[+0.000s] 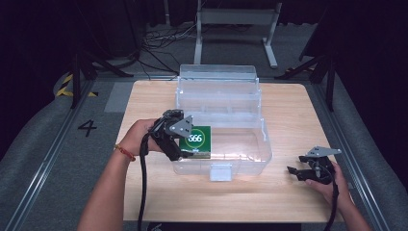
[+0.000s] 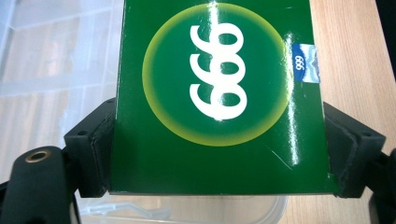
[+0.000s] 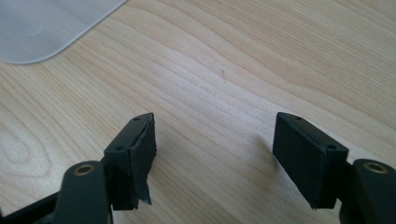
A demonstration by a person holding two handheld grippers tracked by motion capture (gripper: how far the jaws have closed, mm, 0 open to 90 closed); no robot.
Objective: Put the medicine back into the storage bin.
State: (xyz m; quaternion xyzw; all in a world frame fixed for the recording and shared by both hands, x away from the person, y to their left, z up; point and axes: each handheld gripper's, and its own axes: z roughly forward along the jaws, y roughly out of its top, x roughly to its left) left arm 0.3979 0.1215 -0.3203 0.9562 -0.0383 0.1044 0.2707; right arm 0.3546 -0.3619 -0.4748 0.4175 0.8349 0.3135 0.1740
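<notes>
Our left gripper (image 1: 185,150) is clamped on the green box (image 1: 196,140), one jaw pressed to each long side of it in the left gripper view. The box (image 2: 219,93) runs lengthwise straight ahead from the jaws, its printed face with the yellow circle and white digits turned up toward us. Just beneath and around it we see the clear plastic bin (image 1: 250,159), its front latch (image 1: 221,172) nearest us and its hinged lid (image 1: 216,77) raised beyond. Well off to the side, our right gripper (image 1: 294,172) rests low over the wooden table (image 1: 284,106) with jaws spread wide and nothing between them; a bin corner (image 3: 42,28) lies ahead of it.
</notes>
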